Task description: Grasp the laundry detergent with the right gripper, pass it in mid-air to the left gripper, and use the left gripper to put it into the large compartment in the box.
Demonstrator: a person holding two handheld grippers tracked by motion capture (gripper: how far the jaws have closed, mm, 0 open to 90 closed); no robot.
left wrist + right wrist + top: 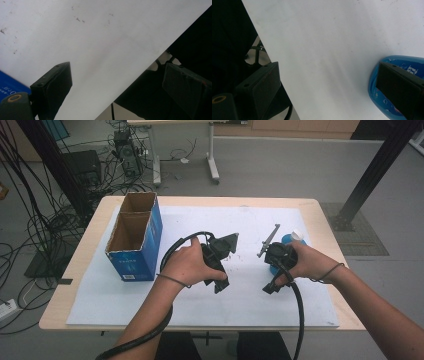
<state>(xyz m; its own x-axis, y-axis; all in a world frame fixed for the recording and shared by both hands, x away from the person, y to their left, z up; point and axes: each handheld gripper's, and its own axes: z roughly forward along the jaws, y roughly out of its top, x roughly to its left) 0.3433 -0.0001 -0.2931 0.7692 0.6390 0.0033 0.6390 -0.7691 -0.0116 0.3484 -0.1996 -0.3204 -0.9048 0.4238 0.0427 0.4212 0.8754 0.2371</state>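
The biggest thing on the table (pixel 320 210) is the white sheet (pixel 200 305) spread over most of it. At its left end stands a blue cardboard box (pixel 135 247), open at the top and split into two compartments, both of which look empty from above. It looks light and stiff enough to stay put on its own, though a nudge would likely slide it on the sheet.

The thing nearest the work is the blue bottle (pixel 387 72) with a white cap, at the right of the sheet, half hidden behind the right gripper (pixel 274 282); whether it stands or lies I cannot tell. In the right gripper view its rounded blue side with pale printing sits just beside one jaw, outside the gap. I would guess it is smooth plastic, light, a little slippery and slightly springy if squeezed. The safest hold is probably across the middle of the body, square on, rather than at the rounded end or the cap, where the pads could skid off.

The right gripper's jaws stand wide apart with only white sheet between them. The left gripper (pixel 220 285), nearer the middle of the sheet, is also spread wide and empty; a corner of the box shows at the edge of its view.

A few dark specks (pixel 79 19) dot the sheet.
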